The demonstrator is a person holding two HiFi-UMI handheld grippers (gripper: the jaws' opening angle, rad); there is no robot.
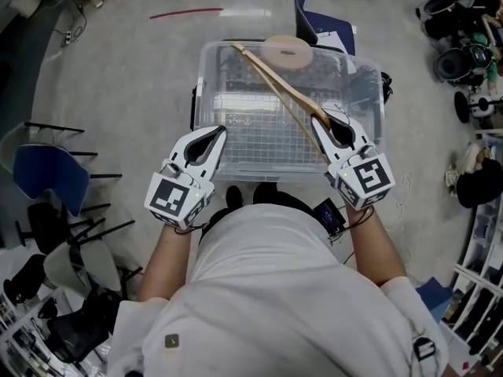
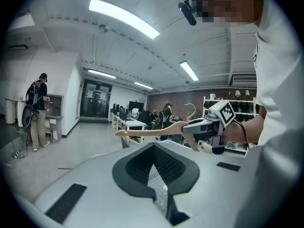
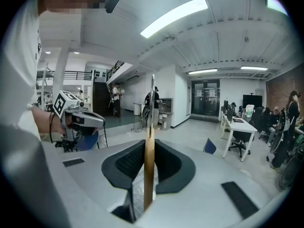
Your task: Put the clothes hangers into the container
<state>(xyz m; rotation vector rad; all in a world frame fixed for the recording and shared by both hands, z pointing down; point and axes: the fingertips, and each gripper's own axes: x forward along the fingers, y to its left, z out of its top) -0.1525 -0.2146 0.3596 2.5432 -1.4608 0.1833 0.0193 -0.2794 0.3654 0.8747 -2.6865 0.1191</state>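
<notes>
A clear plastic container [image 1: 363, 93] with a wire basket inside stands on the floor in front of me. A wooden clothes hanger [image 1: 275, 81] slants above it from far left to near right. My right gripper [image 1: 336, 129] is shut on the hanger's near end, and in the right gripper view the hanger [image 3: 149, 160] stands edge-on between the pads [image 3: 124, 163]. My left gripper [image 1: 209, 140] hovers over the container's near left corner, shut and empty. The left gripper view shows the hanger [image 2: 156, 131] held level by the right gripper [image 2: 209, 125].
A tan round disc [image 1: 285, 52] lies at the container's far edge. A blue chair [image 1: 51, 175] and dark chairs stand at the left, and black gear and shelving [image 1: 471, 61] at the right. A red stick [image 1: 187, 12] lies on the floor beyond.
</notes>
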